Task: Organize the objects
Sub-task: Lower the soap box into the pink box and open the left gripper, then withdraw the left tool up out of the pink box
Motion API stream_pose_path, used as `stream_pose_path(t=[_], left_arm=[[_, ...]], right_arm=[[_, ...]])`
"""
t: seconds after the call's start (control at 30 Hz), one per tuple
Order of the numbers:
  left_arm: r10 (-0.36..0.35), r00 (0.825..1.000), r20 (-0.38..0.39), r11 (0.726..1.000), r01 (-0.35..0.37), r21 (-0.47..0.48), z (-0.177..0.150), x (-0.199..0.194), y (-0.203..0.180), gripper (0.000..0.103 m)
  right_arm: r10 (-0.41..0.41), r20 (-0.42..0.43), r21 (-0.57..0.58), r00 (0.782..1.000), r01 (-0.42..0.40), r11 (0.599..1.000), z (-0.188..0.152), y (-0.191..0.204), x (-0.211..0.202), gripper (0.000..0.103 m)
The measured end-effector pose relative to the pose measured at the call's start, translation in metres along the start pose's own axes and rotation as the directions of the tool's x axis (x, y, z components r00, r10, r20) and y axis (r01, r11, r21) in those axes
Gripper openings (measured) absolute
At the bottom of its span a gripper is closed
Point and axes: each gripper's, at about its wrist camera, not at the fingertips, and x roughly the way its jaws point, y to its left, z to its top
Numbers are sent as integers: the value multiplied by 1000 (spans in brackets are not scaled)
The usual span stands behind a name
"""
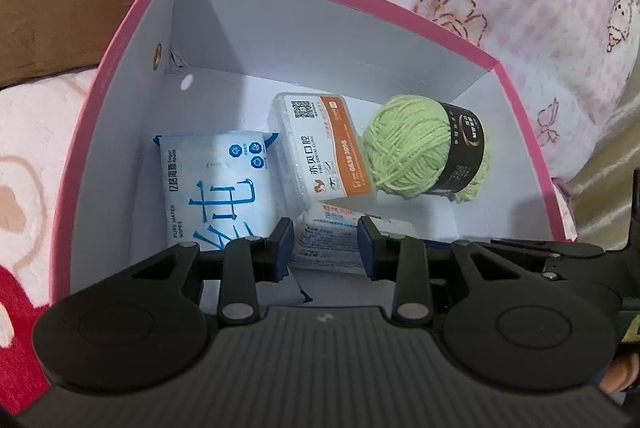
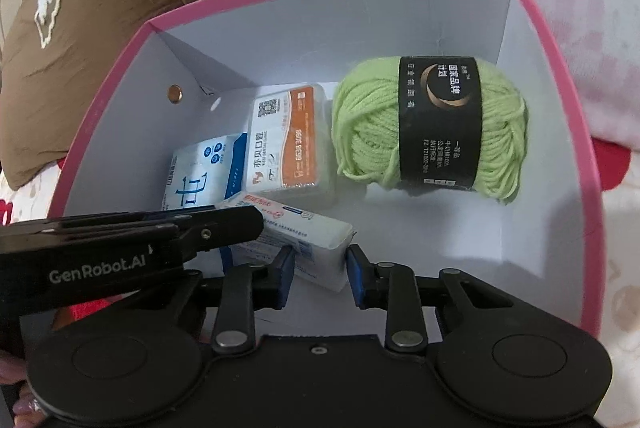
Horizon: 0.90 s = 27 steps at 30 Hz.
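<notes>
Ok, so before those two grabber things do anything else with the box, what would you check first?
1. Box upright, top open: ok.
2. Yarn, floss case and wipes inside the box: ok.
3. White packet lying flat: not ok, it overlaps the wipes.
4. Left gripper empty, jaws slightly apart over the packet: ok.
5. Right gripper empty, jaws slightly apart: ok.
6. More things waiting outside the box: cannot tell.
</notes>
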Motion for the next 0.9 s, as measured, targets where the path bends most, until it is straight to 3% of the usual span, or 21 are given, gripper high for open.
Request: stream_pose_path(t=[0.2, 0.4, 0.9], left_arm=[[50, 998, 37, 998, -52, 37, 4, -2, 3, 33], [60, 995, 77, 994, -66, 88, 6, -20, -9, 41], [54, 994, 98, 978, -73, 194, 6, -126, -53, 48]], right_arm=[[16, 40, -20, 999, -16, 1000, -2, 5, 0, 32], [-38, 67, -32, 997, 40, 999, -2, 9, -8, 32], [-26, 209, -104, 978, 48, 993, -24, 33, -125, 36]])
